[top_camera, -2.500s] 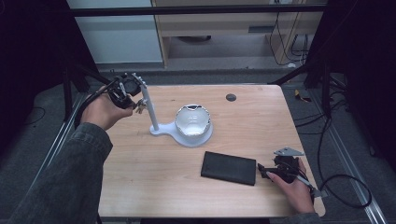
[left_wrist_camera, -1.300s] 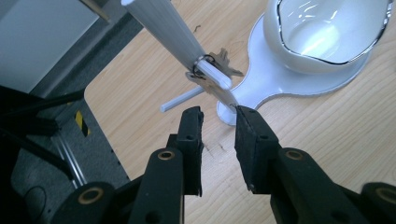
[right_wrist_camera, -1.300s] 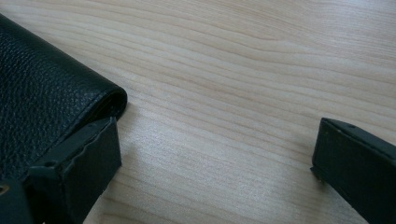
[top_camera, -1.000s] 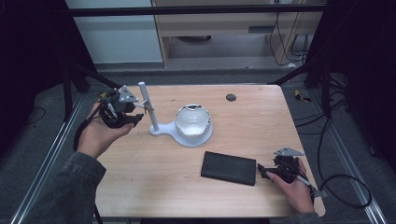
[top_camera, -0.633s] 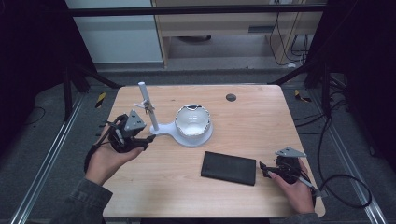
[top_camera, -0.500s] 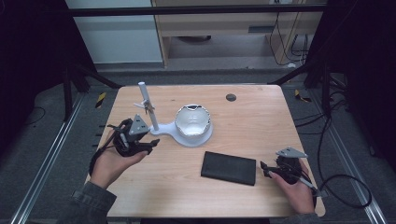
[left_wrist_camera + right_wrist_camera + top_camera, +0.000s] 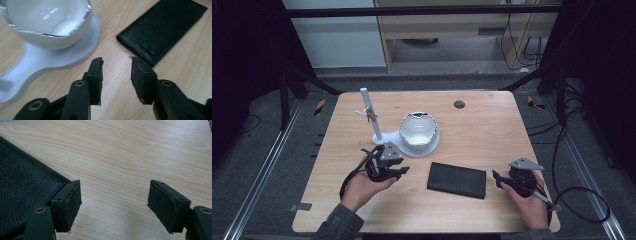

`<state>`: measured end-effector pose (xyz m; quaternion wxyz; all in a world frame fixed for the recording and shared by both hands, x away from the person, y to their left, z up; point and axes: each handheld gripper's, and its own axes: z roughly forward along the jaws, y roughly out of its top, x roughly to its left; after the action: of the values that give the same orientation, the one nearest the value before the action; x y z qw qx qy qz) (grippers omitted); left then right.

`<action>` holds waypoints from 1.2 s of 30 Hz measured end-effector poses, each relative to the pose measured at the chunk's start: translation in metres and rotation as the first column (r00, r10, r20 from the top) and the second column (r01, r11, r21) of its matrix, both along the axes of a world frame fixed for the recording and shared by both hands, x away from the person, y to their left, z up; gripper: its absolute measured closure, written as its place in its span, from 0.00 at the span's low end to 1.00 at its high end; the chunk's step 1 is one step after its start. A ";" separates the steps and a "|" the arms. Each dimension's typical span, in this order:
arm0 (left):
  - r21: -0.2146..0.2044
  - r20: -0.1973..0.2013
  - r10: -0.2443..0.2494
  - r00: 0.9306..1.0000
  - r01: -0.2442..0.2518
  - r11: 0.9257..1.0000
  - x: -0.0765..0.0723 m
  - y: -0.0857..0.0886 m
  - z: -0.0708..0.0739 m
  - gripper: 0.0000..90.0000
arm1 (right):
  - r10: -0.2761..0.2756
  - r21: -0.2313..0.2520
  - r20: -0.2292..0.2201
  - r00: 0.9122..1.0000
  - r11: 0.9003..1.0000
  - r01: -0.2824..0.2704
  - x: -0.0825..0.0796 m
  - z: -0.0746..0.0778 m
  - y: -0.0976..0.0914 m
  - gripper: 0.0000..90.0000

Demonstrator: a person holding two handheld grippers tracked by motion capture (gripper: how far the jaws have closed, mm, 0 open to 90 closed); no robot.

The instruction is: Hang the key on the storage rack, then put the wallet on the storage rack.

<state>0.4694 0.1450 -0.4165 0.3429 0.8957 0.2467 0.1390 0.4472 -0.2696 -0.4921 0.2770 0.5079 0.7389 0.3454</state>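
the bench point(image 7: 492, 130) carries three things, with bare wood along its right and near edges. the white stand point(image 7: 412, 142), a bowl-shaped head on a flat base with a post, sits left of centre. the black wallet point(image 7: 457, 180) lies flat near the front edge. the left hand-held gripper point(image 7: 399, 172), jaws narrow, just closing and empty, sits between stand and wallet. the right hand-held gripper point(image 7: 497, 180), jaws wide, just closing and empty, sits just beside the wallet's right edge.
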 end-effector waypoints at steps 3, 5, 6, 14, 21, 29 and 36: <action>-0.006 -0.041 -0.038 0.998 0.038 0.999 0.001 -0.010 -0.012 0.80 | 0.002 0.002 0.001 1.000 1.000 -0.002 -0.001 0.001 -0.001 0.34; -0.013 -0.071 -0.064 0.995 0.063 0.998 0.003 -0.017 -0.020 0.88 | 0.007 0.003 0.004 1.000 1.000 -0.007 -0.001 0.001 -0.001 0.36; -0.017 -0.080 -0.071 0.994 0.070 0.997 0.003 -0.019 -0.022 0.91 | 0.010 0.003 0.004 1.000 1.000 -0.010 -0.001 0.001 0.000 0.37; 0.016 -0.138 -0.102 0.985 0.105 0.994 0.003 -0.027 -0.032 1.00 | 0.014 0.014 0.003 1.000 1.000 -0.014 -0.002 0.002 0.001 0.38; 0.059 -0.165 -0.115 0.979 0.127 0.990 0.002 -0.035 -0.043 1.00 | 0.023 0.011 0.005 1.000 1.000 -0.023 -0.001 0.002 0.001 0.37; 0.088 -0.188 -0.129 0.974 0.148 0.985 0.003 -0.047 -0.053 1.00 | 0.028 0.010 0.007 1.000 1.000 -0.028 -0.001 0.002 0.001 0.36; 0.124 -0.197 -0.138 0.971 0.165 0.978 0.006 -0.049 -0.058 1.00 | 0.028 0.013 0.009 1.000 1.000 -0.028 -0.001 0.002 0.001 0.36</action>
<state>0.4754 0.0957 -0.4745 0.2642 0.9428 0.1983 0.0443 0.4463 -0.2690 -0.4900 0.2721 0.4977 0.7425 0.3562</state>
